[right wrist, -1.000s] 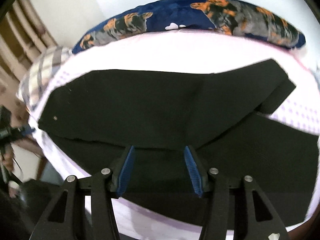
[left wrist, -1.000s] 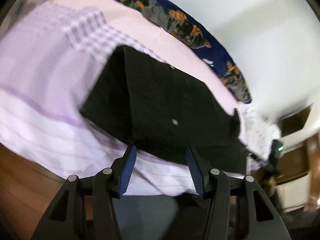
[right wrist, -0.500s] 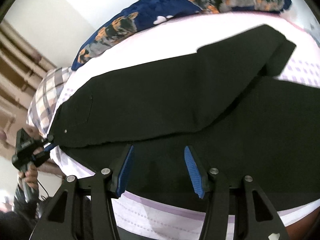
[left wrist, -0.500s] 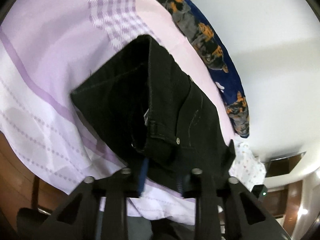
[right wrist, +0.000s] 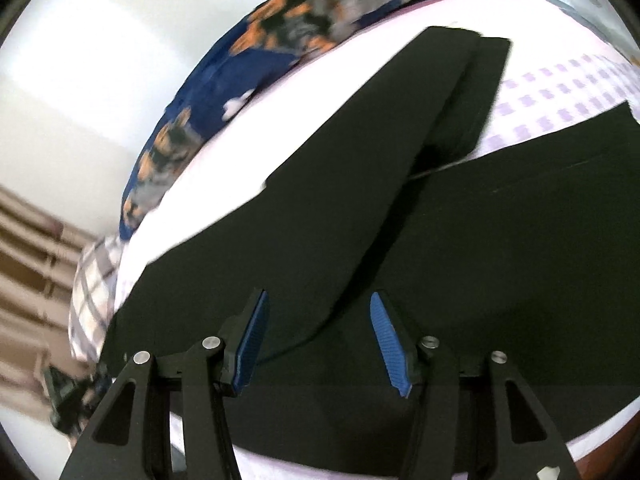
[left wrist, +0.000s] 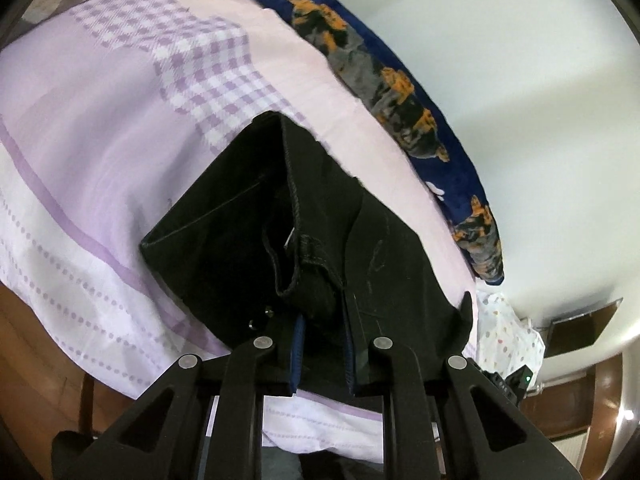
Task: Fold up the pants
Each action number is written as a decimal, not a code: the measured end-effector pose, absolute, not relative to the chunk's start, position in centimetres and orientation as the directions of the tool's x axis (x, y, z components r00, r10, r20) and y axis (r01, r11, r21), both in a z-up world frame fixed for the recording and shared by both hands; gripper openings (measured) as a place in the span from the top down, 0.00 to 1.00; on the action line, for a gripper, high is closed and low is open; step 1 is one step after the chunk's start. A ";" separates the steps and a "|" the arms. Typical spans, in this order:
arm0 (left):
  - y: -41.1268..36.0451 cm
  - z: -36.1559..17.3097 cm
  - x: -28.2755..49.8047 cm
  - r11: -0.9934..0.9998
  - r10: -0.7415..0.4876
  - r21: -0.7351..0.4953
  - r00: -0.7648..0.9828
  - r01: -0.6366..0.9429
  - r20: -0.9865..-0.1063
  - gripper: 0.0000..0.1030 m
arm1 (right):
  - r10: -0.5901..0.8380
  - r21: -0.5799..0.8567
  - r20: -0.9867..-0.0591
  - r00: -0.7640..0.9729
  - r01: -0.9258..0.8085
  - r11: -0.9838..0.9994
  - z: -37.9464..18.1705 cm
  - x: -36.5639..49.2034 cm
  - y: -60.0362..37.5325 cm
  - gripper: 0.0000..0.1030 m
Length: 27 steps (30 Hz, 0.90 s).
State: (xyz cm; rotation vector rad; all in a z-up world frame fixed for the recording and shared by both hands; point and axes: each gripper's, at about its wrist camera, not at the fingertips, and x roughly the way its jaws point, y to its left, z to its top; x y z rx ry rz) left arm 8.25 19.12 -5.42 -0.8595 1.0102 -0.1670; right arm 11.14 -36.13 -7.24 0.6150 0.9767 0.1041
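Black pants point(left wrist: 248, 236) lie on a bed with a lilac and white sheet point(left wrist: 100, 148). My left gripper point(left wrist: 322, 344) is shut on the waistband of the pants, which bunches up between its blue pads. In the right wrist view the pants point(right wrist: 360, 208) lie spread out, one leg folded across the other. My right gripper point(right wrist: 320, 340) is open just above the near part of the pants and holds nothing.
A dark blue pillow with orange and grey print point(left wrist: 404, 92) lies along the far side of the bed, also in the right wrist view point(right wrist: 240, 80). A checked pillow point(right wrist: 94, 280) lies at the left. Wooden floor point(left wrist: 36, 368) shows below the bed's edge.
My left gripper has closed on the waistband and lifted it slightly. My right gripper, still open, has swung to the right along the pants, away from the waist end.
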 end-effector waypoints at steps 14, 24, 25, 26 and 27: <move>19.1 -6.8 9.0 0.699 -0.453 -0.645 0.506 -0.308 -0.734 0.83 | 0.358 0.630 -0.690 0.629 0.279 0.725 -8.1 16.8 -42.2 0.73; 19.1 -7.1 9.7 0.713 -0.436 -0.623 0.492 -0.322 -0.753 0.83 | 0.335 0.606 -0.703 0.627 0.284 0.743 -7.9 19.6 -43.7 0.81; 19.1 -7.2 9.7 0.712 -0.436 -0.623 0.491 -0.325 -0.754 0.83 | 0.334 0.609 -0.704 0.627 0.290 0.739 -8.0 19.8 -43.9 0.81; 19.2 -7.2 9.7 0.709 -0.437 -0.625 0.492 -0.326 -0.753 0.83 | 0.331 0.606 -0.709 0.623 0.299 0.737 -8.2 20.3 -44.1 0.81; 19.3 -7.2 9.7 0.707 -0.438 -0.626 0.493 -0.328 -0.752 0.83 | 0.333 0.609 -0.708 0.623 0.298 0.735 -8.3 20.6 -44.2 0.81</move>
